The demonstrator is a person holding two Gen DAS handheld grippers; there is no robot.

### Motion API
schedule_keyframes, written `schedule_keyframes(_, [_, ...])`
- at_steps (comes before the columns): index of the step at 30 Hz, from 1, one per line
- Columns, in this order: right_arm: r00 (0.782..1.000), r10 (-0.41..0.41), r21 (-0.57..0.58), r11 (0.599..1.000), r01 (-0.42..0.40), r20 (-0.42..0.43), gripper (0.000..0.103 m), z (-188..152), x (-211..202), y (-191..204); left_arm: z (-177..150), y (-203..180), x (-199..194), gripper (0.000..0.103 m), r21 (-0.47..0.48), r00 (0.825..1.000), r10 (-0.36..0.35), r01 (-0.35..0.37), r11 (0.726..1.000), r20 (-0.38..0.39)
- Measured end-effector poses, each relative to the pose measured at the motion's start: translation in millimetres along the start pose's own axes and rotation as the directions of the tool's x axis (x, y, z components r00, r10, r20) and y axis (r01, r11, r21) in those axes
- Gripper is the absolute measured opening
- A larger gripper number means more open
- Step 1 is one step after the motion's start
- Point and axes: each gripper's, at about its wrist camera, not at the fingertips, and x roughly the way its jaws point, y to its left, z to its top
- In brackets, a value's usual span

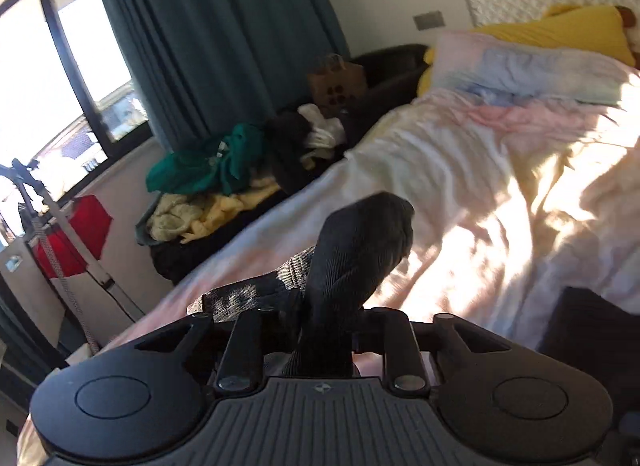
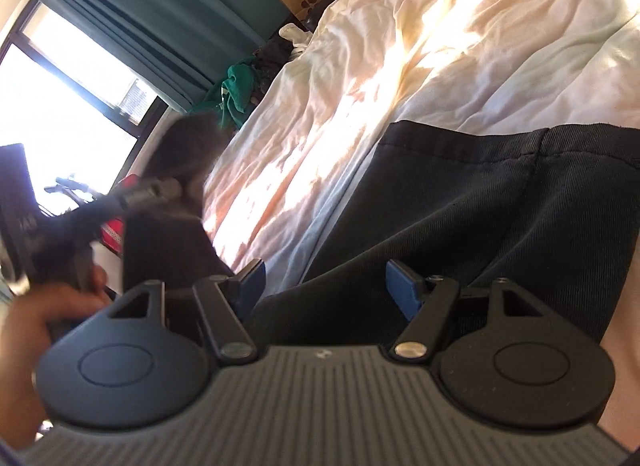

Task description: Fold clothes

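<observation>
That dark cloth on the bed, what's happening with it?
A person is folding a dark garment on the bed, with handheld tongs in each hand. The left tongs pinch a bunched part of it and hold it up off the bedspread. The right tongs stand open over the part lying flat. More clothes sit piled beside the bed.

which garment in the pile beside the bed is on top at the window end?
The green garment, bunched on top of the pale yellow clothes; the black and white pieces lie farther along, toward the paper bag.
</observation>
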Motion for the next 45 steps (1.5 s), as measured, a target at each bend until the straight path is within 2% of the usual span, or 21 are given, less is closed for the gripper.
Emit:
schedule_keyframes(1, [1.0,-0.009,0.002,1.0,0.009,0.006,0.07,0.0,-0.4,-0.6,-15.2,-5.2,2.6,0.03,-0.037,0.999,-0.041,0.04,0.999,-0.016])
schedule_keyframes(3, [0.999,-0.025,0.01,1.0,0.025,0.035,0.07,-0.2,-3.9,-0.7,-38.1,-3.2,1.2,0.049,-0.105,0.994,-0.094,0.089,0.99,-0.047])
schedule_keyframes(6, [0.998,-0.023,0.003,1.0,0.023,0.055,0.07,0.6,-6.0,0.3,-69.4,11.4,-22.2,0.067,-0.165,0.992,-0.125,0.118,0.979,-0.033])
schedule_keyframes(10, [0.999,-0.014,-0.001,1.0,0.014,0.038,0.07,-0.9,-2.7,1.5,-109.6,47.4,-84.5,0.075,-0.217,0.994,-0.109,0.108,0.97,0.009])
schedule_keyframes(13, [0.999,0.025,-0.006,1.0,-0.025,0.02,0.07,-3.6,-1.4,6.2,-142.7,80.2,-138.6,0.08,-0.261,1.0,-0.018,0.019,0.965,0.005])
schedule_keyframes(14, [0.999,0.051,-0.003,0.999,-0.051,0.01,0.07,-4.4,-1.0,8.0,-157.1,94.5,-161.5,0.081,-0.286,0.999,0.034,-0.034,0.958,-0.006])
schedule_keyframes(15, [0.997,0.078,0.004,0.997,-0.078,0.001,0.07,-4.9,-0.3,9.6,-174.0,104.2,-181.3,0.082,-0.309,0.996,0.084,-0.085,0.947,-0.018])
schedule_keyframes(17, [0.991,0.131,0.017,0.991,-0.131,-0.012,0.07,-6.0,0.5,12.7,-207.7,118.8,-210.9,0.082,-0.345,0.989,0.14,-0.15,0.927,-0.054])
schedule_keyframes(19, [0.983,0.184,0.036,0.982,-0.183,-0.024,0.07,-6.8,1.6,16.4,-241.2,134.3,-234.4,0.082,-0.385,0.974,0.201,-0.228,0.894,-0.109])
schedule_keyframes(23, [0.962,0.263,0.064,0.964,-0.259,-0.068,0.07,-8.5,14.5,26.4,-289.4,161.9,-268.3,0.082,-0.434,0.948,0.281,-0.319,0.842,-0.153])
schedule_keyframes(27, [0.955,0.264,0.057,0.964,-0.259,-0.137,0.07,-6.1,47.1,40.3,-301.7,176.1,-281.8,0.083,-0.424,0.939,0.324,-0.342,0.839,-0.116])
schedule_keyframes(30, [0.955,0.235,0.064,0.972,-0.227,-0.18,0.07,3.9,71.7,45.5,-303.1,181.0,-272.4,0.083,-0.394,0.939,0.325,-0.341,0.854,-0.109])
schedule_keyframes(34, [0.958,0.187,0.087,0.981,-0.172,-0.218,0.07,22.9,99.1,49.1,-300.0,183.1,-249.0,0.083,-0.317,0.926,0.361,-0.378,0.87,-0.112])
schedule_keyframes(36, [0.968,0.137,0.083,0.989,-0.122,-0.21,0.07,32.3,108.4,52.7,-297.1,187.0,-235.8,0.083,-0.281,0.918,0.379,-0.397,0.874,-0.119])
schedule_keyframes(38, [0.971,0.087,0.122,0.991,-0.061,-0.222,0.07,39.6,120.6,50.9,-295.2,193.2,-224.7,0.083,-0.284,0.902,0.406,-0.431,0.857,-0.144])
schedule_keyframes(41, [0.964,0.012,0.172,0.985,0.035,-0.264,0.07,45.2,142.3,48.0,-294.2,199.7,-208.7,0.082,-0.285,0.878,0.439,-0.477,0.831,-0.188])
schedule_keyframes(43, [0.966,-0.034,0.189,0.978,0.085,-0.258,0.07,49.4,152.1,49.5,-297.5,202.7,-205.4,0.069,-0.293,0.877,0.437,-0.478,0.828,-0.199])
schedule_keyframes(44, [0.969,-0.056,0.176,0.979,0.101,-0.242,0.063,53.0,155.2,54.3,-298.7,204.6,-205.0,0.053,-0.304,0.878,0.435,-0.477,0.824,-0.199])
schedule_keyframes(45, [0.971,-0.079,0.164,0.98,0.117,-0.226,0.038,56.7,158.2,59.0,-299.6,207.3,-206.1,0.033,-0.328,0.885,0.422,-0.465,0.823,-0.195])
